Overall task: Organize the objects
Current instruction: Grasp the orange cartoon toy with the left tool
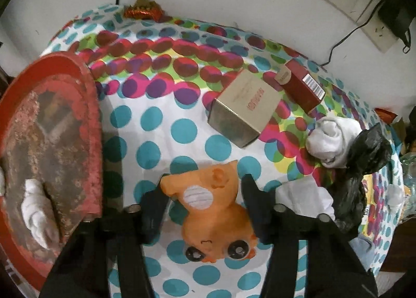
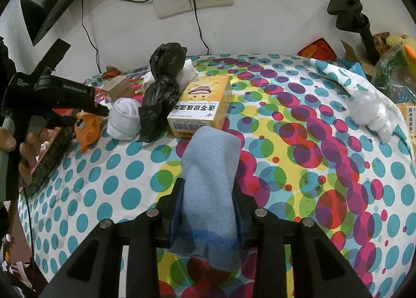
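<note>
My left gripper [image 1: 205,194] is shut on an orange plush toy [image 1: 215,209], which hangs head toward the camera above the dotted tablecloth [image 1: 156,126]. The toy and left gripper also show at the left of the right wrist view [image 2: 88,129]. My right gripper [image 2: 208,194] is shut on a light blue sock [image 2: 210,175] and holds it above the tablecloth [image 2: 299,168]. A red tray [image 1: 91,121] with a white rolled sock [image 1: 39,209] in it sits left of the left gripper.
A beige box [image 1: 247,105], a red box [image 1: 304,84], a white rolled sock [image 1: 330,139] and a black plastic bag [image 1: 364,162] lie on the table. A yellow medicine box [image 2: 202,105] stands ahead of the right gripper. A white plastic bundle [image 2: 369,113] lies at right. Wall sockets and cables run behind.
</note>
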`<state>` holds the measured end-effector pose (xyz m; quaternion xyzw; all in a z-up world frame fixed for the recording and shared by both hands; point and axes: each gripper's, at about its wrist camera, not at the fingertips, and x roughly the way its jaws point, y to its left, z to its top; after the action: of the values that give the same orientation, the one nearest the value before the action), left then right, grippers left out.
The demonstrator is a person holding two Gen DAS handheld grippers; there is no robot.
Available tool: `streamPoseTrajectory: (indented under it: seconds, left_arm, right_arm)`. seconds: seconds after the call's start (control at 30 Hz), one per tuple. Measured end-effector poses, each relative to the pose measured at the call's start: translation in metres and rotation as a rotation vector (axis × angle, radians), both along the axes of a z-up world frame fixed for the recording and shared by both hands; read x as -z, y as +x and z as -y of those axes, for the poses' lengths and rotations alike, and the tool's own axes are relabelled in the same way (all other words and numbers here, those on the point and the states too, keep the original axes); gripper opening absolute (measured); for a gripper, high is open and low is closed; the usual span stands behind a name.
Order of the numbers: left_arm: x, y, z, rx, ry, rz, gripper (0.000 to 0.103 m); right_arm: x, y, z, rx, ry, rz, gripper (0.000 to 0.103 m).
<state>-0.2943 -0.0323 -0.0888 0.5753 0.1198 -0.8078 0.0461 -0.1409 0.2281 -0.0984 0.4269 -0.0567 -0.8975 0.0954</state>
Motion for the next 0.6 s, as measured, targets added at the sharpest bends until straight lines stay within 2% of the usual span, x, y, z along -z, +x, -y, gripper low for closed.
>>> streamPoseTrajectory:
  seconds: [0.2,0.6]
  left_arm:
    - [-0.009,0.003,-0.005,0.036,-0.001,-0.026,0.040]
    - [-0.041,0.026,-0.011,0.110,-0.029,-0.107,0.038]
  right_arm:
    - [0.000,0.000,0.001,0.000,0.004,0.000,0.034]
    - [0.000,0.001,0.003,-0.001,0.027,0.000,0.034]
